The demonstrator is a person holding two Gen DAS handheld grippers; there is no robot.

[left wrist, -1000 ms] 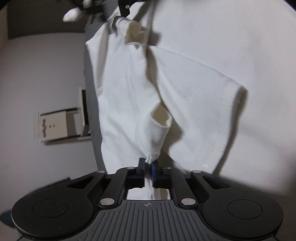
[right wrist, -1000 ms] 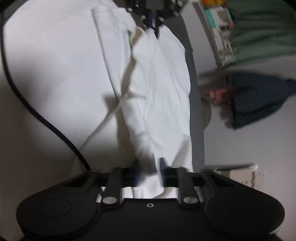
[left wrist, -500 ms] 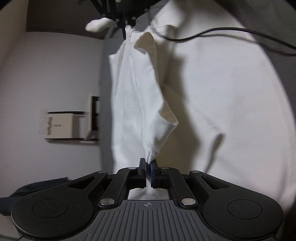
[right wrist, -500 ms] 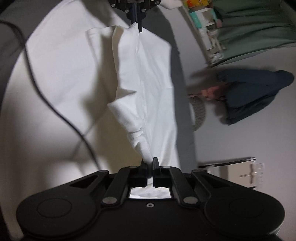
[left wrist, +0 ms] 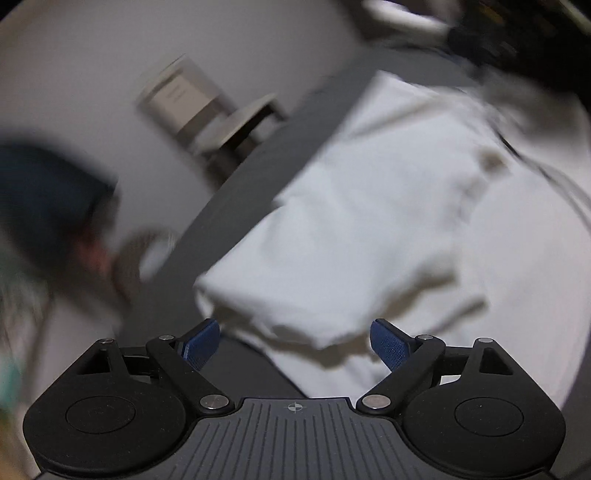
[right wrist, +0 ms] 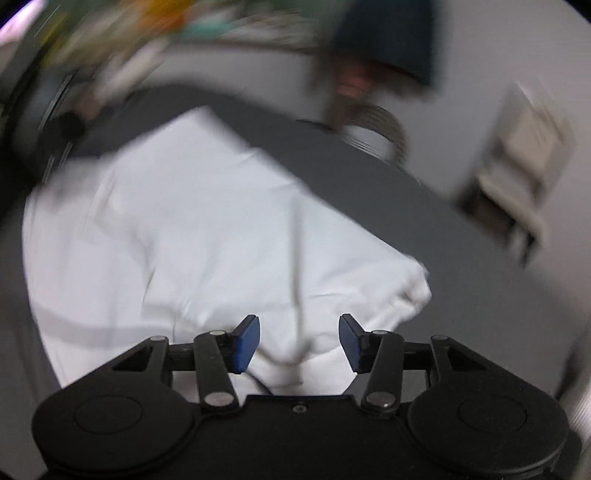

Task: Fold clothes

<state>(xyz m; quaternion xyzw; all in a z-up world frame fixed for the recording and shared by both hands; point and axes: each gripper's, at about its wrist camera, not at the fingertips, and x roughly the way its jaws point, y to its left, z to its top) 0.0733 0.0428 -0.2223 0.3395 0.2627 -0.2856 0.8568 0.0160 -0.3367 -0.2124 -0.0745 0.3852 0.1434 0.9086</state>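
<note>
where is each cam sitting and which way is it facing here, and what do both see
Left wrist: sits on the left tongs, looking forward and down past their spread blue pads at the white garment lying on the dark grey table; only the tongs show, no hand.
Right wrist: sits on the right tongs, looking down between their open pads at the white garment, with blurred room beyond; again only the tongs show.
Shared: the same garment, the grey table, a white cabinet and a dark blue blurred shape.
</note>
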